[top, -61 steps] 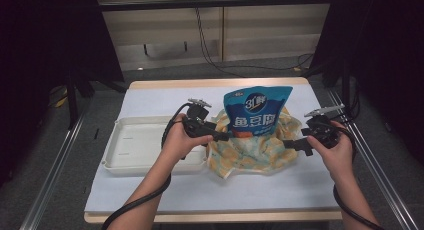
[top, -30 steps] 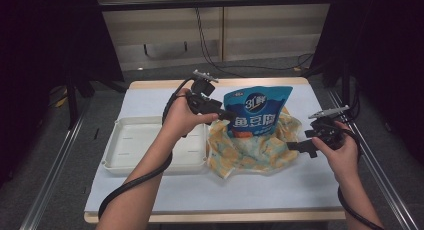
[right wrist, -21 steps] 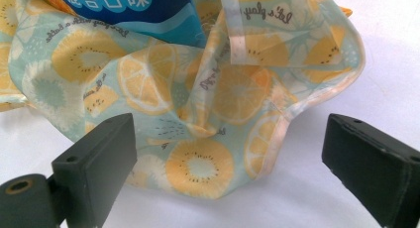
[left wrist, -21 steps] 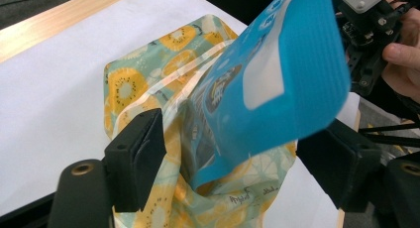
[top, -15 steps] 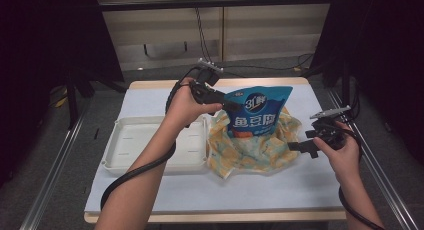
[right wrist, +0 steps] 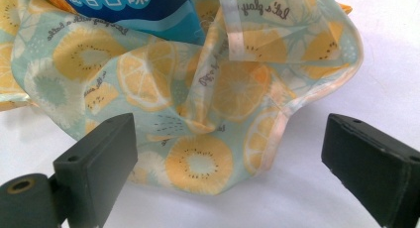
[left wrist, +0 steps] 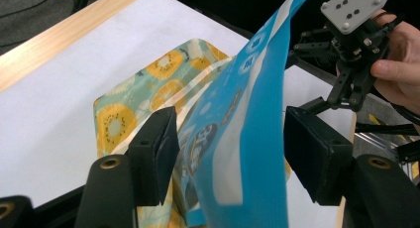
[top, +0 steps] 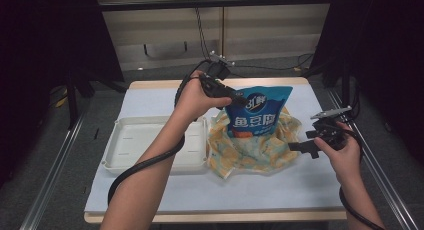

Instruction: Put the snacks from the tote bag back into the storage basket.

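A blue snack bag stands upright inside a crumpled pouch printed with yellow fruit at the table's middle. My left gripper is raised at the snack bag's top left corner. In the left gripper view it is open, with the blue snack bag's upper edge standing between the jaws. My right gripper is low at the pouch's right edge. It is wide open, and the printed pouch lies just ahead of its jaws.
A shallow white tray lies left of the pouch on the white table cover. The left gripper's black cable loops under the forearm over the tray. A dark frame post stands at the far right.
My left gripper has risen from the pouch's left side and travelled away from me to the snack bag's top corner. The right gripper backed off slightly to the right.
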`<state>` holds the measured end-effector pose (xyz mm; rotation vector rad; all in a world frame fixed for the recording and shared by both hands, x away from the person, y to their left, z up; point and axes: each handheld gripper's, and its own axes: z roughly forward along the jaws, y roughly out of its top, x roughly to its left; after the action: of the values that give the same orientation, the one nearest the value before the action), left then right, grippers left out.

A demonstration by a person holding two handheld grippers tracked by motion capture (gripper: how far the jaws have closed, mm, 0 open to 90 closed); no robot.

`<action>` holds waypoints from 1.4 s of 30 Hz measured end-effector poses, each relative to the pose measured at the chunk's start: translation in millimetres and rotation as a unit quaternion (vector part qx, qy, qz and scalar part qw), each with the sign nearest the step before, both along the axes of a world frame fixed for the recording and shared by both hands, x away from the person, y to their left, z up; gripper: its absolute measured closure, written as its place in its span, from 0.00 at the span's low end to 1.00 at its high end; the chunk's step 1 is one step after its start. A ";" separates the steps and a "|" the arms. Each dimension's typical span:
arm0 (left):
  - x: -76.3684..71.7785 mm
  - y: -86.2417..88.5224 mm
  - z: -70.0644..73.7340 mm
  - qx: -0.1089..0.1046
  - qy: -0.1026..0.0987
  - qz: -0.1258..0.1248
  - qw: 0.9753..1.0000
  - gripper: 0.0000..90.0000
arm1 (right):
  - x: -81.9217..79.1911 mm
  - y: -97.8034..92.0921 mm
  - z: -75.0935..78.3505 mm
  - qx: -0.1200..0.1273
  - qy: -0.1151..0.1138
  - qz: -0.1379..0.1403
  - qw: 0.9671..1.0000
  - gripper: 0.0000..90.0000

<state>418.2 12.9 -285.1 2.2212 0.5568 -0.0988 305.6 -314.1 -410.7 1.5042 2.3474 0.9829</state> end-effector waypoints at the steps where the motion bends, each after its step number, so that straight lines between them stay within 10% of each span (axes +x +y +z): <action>1: 0.4 -1.6 0.2 0.001 0.000 0.000 1.000 0.49 | -0.1 0.0 -0.1 0.000 0.000 -0.001 1.000 0.07; 42: 14.7 -31.2 -2.8 0.023 0.012 -0.052 0.998 0.81 | -2.9 -4.7 -3.9 0.001 0.004 -0.005 1.000 0.08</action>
<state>432.9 -18.4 -287.9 2.2958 0.4606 -0.1695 302.7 -318.8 -414.6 1.5206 2.3430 0.9800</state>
